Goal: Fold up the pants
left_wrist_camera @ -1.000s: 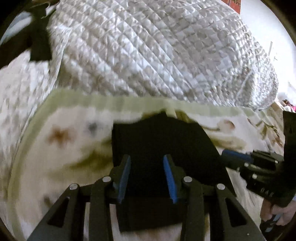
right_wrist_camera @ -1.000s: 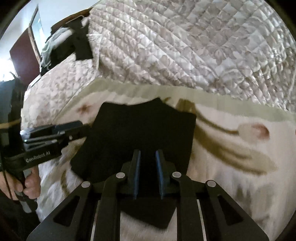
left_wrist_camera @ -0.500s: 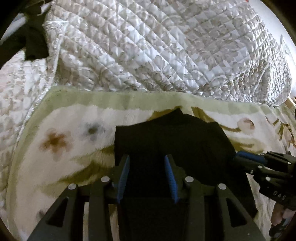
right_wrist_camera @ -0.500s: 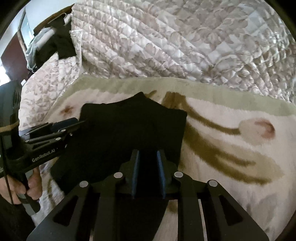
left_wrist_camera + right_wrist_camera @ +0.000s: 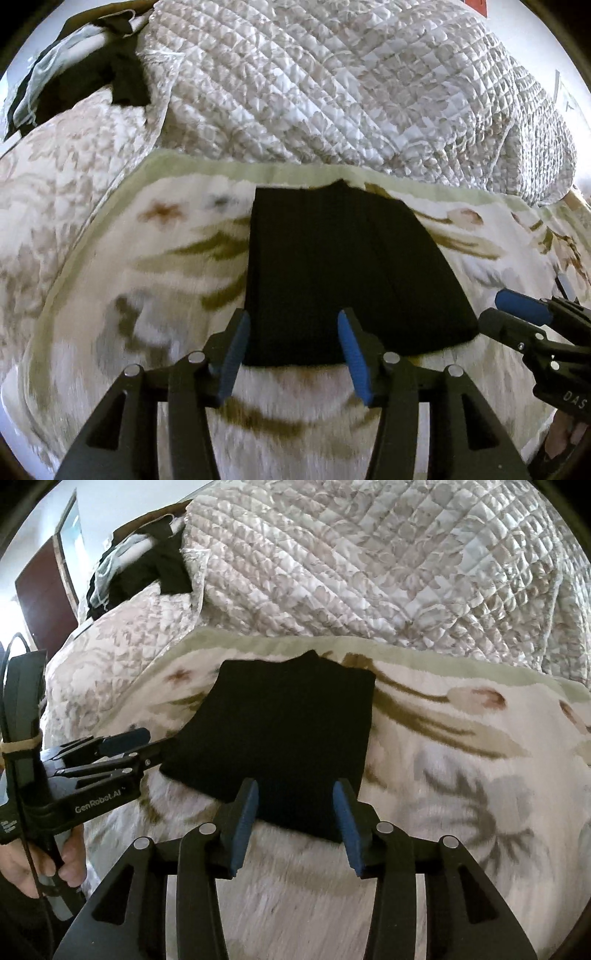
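The black pants (image 5: pixel 347 273) lie folded into a flat rectangle on the floral blanket (image 5: pixel 155 258); they also show in the right wrist view (image 5: pixel 284 738). My left gripper (image 5: pixel 293 349) is open and empty, just behind the pants' near edge. My right gripper (image 5: pixel 293 819) is open and empty, at the near right corner of the pants. Each gripper shows in the other's view: the right one (image 5: pixel 524 317) beside the pants' right corner, the left one (image 5: pixel 122 746) at their left corner.
A quilted white bedspread (image 5: pixel 332 92) is heaped behind the blanket. Dark clothes (image 5: pixel 92 74) lie at the far left on the bed. A dark wooden door (image 5: pixel 40 598) stands at the left. The person's hand (image 5: pixel 40 864) holds the left gripper's handle.
Both grippers pulled back toward the near edge of the pants and opened wider; the right one let go of the fabric. The folded pants stay flat on the blanket.
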The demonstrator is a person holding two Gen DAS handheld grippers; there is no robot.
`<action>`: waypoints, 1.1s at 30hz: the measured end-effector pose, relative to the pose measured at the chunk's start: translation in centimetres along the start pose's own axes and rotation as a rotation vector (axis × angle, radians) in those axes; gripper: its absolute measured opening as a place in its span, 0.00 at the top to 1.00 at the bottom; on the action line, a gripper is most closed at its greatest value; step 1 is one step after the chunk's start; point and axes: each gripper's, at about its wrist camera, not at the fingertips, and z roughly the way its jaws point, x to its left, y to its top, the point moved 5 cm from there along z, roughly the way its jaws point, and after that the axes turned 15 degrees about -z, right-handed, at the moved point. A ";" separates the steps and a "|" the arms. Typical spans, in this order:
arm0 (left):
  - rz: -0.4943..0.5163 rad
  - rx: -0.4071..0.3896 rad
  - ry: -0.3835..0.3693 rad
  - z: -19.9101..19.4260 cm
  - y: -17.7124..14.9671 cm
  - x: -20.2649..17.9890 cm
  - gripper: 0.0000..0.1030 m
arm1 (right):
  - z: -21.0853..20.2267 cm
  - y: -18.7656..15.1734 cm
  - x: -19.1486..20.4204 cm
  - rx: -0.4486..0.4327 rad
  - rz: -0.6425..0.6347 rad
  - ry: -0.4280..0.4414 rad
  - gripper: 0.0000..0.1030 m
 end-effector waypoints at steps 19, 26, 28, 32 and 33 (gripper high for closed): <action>0.004 -0.034 -0.015 1.4 -0.6 -0.9 0.47 | 1.9 -1.2 -0.5 -0.022 0.042 -0.072 0.74; 0.035 -0.010 0.019 2.8 -1.2 -0.8 0.43 | 3.4 -1.8 -0.2 0.023 0.011 -0.068 0.74; 0.042 0.001 0.023 3.1 -1.4 -0.8 0.42 | 3.4 -2.0 -0.1 0.024 0.001 -0.074 0.74; 0.020 0.011 0.012 2.8 -1.5 -0.5 0.42 | 3.1 -2.0 0.0 0.021 0.005 -0.077 0.74; 0.027 0.002 0.015 2.5 -1.5 -0.5 0.42 | 3.0 -2.0 0.0 0.018 0.007 -0.078 0.74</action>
